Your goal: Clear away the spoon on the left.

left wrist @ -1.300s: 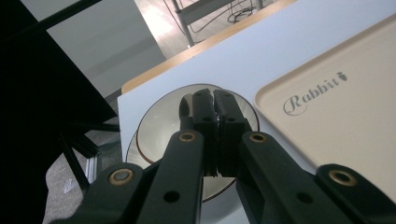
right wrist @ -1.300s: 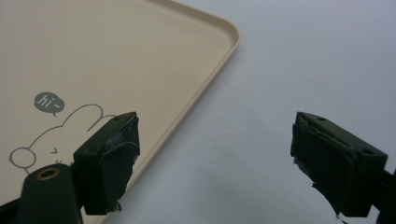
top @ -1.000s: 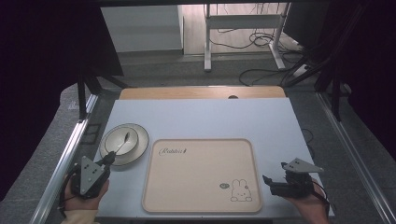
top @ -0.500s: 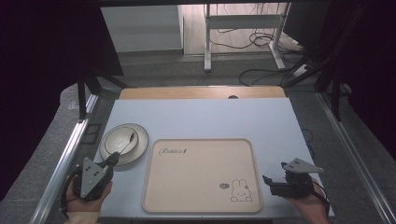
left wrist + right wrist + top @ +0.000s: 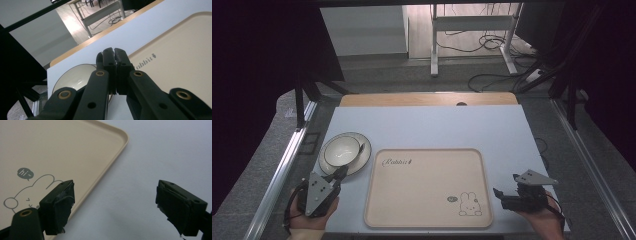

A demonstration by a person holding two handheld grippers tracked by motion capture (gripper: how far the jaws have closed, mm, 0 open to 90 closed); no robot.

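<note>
My left tool (image 5: 343,171) sits at the near left corner of the pale blue counter (image 5: 437,125), its jaws pressed together with nothing between them. The tips reach the near rim of a white saucer (image 5: 358,165) that carries a white bowl (image 5: 341,152); from the left gripper view the bowl (image 5: 75,77) lies just behind my closed jaws, though I cannot tell whether they touch the saucer. A beige tray (image 5: 427,185) lies flat in the middle of the counter, just beside the saucer, with "Rabbit" printed near its far left corner and a rabbit drawing (image 5: 470,205) near its near right corner. My right tool (image 5: 497,193) rests off the tray's right edge, jaws spread wide and empty, one over the tray's rim (image 5: 110,167), the other over bare counter (image 5: 160,150).
</note>
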